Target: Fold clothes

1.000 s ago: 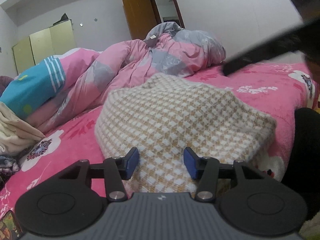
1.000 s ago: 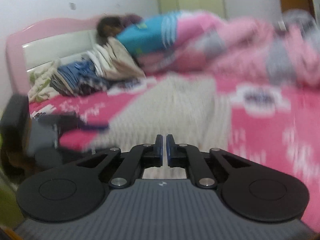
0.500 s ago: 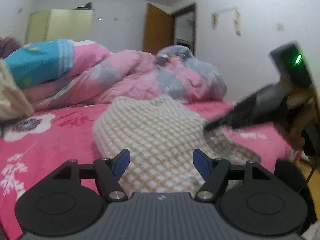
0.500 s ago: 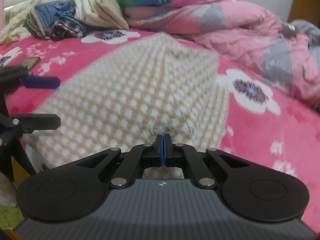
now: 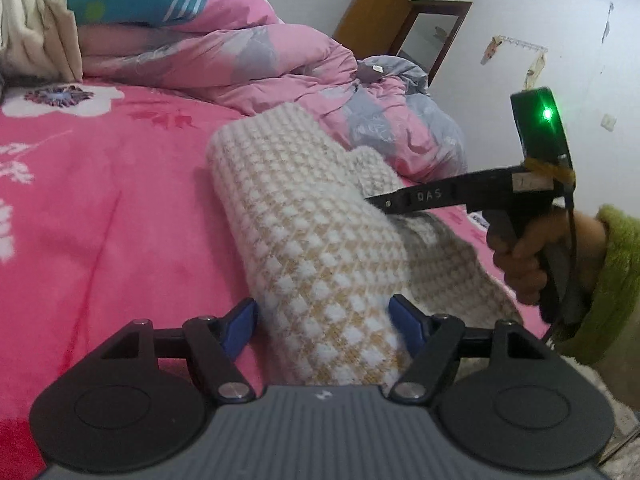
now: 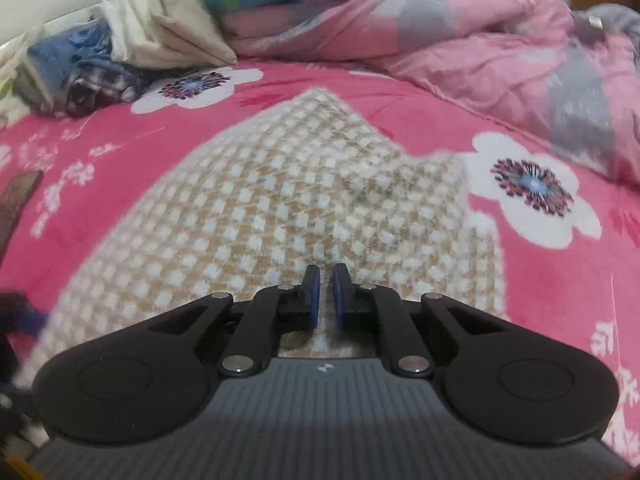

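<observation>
Both views are taken low over the bed (image 5: 100, 220), close along each gripper's fingers. The checked knit garment (image 5: 320, 240) (image 6: 260, 208) and the pink duvet (image 5: 240, 56) (image 6: 480, 40) are shared.

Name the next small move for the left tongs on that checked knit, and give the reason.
Probably close the left tongs on the near edge of the checked knit garment. The jaws stand wide open with the folded edge between the blue pads, gripping nothing yet. The right tongs, only slightly parted, rest at the other side, so the left side lacks a hold for the next fold.
</observation>
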`<state>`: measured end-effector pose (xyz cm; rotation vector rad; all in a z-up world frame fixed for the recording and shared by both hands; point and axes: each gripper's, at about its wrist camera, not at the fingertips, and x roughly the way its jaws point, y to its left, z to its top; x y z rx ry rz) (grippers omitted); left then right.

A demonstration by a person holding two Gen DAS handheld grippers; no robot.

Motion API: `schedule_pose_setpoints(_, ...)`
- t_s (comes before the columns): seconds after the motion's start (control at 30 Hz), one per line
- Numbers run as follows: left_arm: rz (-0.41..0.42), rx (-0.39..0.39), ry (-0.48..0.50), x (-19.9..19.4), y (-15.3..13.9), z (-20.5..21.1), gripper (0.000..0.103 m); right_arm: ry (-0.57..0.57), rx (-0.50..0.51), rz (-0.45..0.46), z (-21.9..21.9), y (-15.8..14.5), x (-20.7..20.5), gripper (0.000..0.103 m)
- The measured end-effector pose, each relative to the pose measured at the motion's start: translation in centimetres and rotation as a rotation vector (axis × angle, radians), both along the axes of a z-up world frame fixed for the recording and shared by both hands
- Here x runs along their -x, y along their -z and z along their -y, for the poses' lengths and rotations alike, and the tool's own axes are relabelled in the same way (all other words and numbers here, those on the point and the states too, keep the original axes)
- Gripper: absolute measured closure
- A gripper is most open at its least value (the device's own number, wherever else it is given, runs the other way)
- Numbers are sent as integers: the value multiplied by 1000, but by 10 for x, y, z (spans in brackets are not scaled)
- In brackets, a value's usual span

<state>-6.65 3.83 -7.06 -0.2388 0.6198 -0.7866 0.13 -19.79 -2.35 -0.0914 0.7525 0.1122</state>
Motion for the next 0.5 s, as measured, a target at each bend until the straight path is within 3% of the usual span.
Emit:
schedule_pose_setpoints(0.13,14,-7,8,1,3,-5,30,-37,55,-65,-13,-23,-10,97)
schedule_pose_setpoints(0.23,19,-3,12,0,6,-9,30,-75,-17,-5,-16,-54,-18,97)
schedule_pose_setpoints(0.4,23,7,19,-3,12,-17,29,-73,-30,-92,-14,4,-59,98)
schedule_pose_setpoints(0.5,15,15,30,-3,13,-19,29,-61,-87,-83,-6,-4,-58,98)
